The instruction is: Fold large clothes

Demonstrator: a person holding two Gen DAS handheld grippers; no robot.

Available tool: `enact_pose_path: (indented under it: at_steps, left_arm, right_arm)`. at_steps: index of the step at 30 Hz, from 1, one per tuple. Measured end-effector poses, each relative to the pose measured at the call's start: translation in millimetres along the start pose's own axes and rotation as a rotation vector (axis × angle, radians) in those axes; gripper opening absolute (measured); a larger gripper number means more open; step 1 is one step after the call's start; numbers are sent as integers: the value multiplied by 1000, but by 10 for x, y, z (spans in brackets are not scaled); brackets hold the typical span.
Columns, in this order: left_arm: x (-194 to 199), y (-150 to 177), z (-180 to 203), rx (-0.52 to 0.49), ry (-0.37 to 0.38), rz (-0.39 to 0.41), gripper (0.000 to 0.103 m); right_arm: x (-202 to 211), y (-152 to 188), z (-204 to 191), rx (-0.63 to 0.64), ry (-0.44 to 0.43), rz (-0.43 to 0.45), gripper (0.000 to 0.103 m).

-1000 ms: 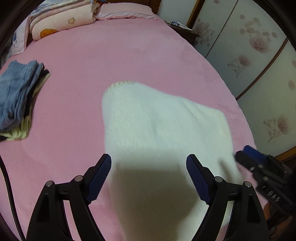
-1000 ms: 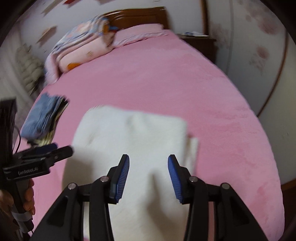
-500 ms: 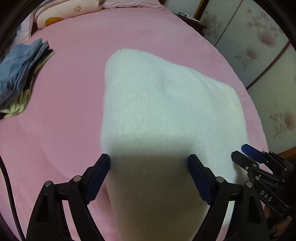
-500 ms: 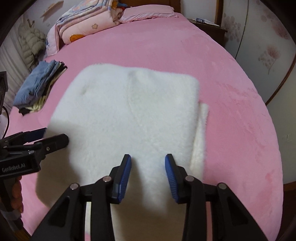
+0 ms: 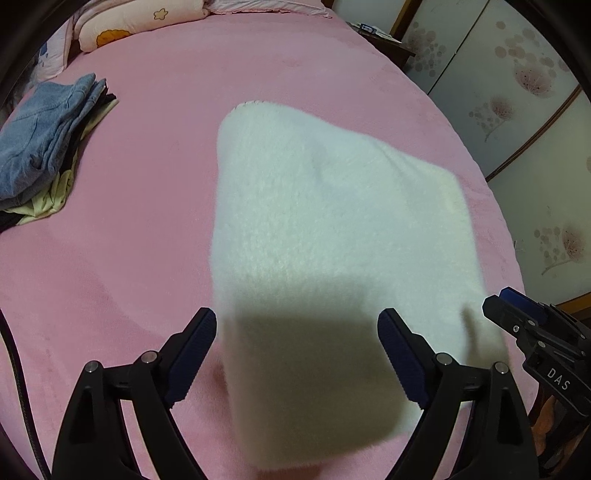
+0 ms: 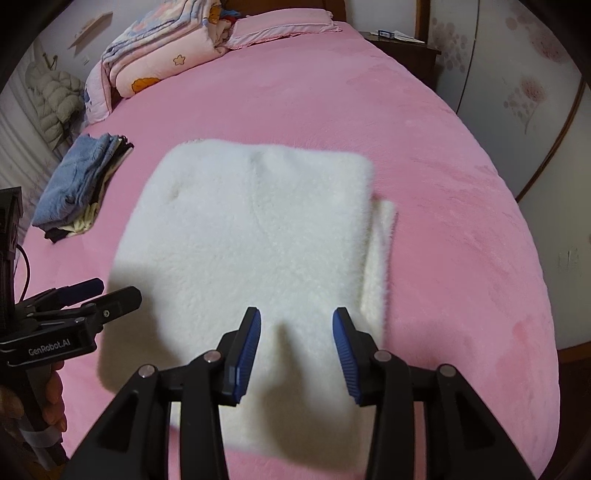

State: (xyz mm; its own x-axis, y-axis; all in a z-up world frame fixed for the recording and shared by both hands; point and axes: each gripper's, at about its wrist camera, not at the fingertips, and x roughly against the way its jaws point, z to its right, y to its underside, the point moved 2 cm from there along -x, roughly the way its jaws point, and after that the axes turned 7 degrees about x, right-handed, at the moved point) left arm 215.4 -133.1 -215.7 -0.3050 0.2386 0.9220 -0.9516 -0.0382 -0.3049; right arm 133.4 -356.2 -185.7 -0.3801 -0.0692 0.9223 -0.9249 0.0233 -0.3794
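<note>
A white fleecy garment (image 5: 332, 229) lies folded into a thick rectangle on the pink bed (image 5: 147, 184); it also shows in the right wrist view (image 6: 251, 236), with a lower layer sticking out along its right edge. My left gripper (image 5: 297, 354) is open wide and empty, above the garment's near left corner. My right gripper (image 6: 297, 350) is open and empty, above the garment's near edge. Each gripper shows at the edge of the other's view: the right gripper (image 5: 517, 314) and the left gripper (image 6: 99, 295).
A stack of folded clothes with blue denim on top (image 5: 44, 144) lies at the bed's left side, also in the right wrist view (image 6: 77, 181). A folded pink quilt (image 6: 162, 62) and a pillow (image 6: 284, 26) lie at the headboard. A nightstand (image 6: 402, 48) and wardrobe doors (image 5: 517, 110) stand to the right.
Both grippers first dipped closer over the garment, then drew back a little. The garment has not moved. Both grippers stayed open.
</note>
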Motion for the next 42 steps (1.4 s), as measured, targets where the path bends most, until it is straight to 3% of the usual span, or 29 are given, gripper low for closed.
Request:
enact_pose_path:
  at_steps: [10,15,19,24,31,39,42]
  left_arm:
    - [538,-146,97,13,29,31,89]
    - [734,-238,132,13,60,32,90]
    - [812,-269,182,-13,66,33,91]
    - [742,-288,148,-13,67,-14,91]
    - [710,-325,82,20,77,4,91]
    - [334,-311,-64,65,103,-73,91]
    - [220,-300,-193,107,60,-71,91]
  right_arm:
    - [510,-86,55,-44,-2,33,46]
    - [721,-177,70,-50,-32,52,68]
    - [812,-239,78,-31,-40,65,70]
    - [772,-283,148,-27,-56,49,85]
    - [641,-326,266,-33,-64,31,94]
    - [357,-293,346,-41,-116,57,96]
    - [243,-261,370,-43,-123,58,96]
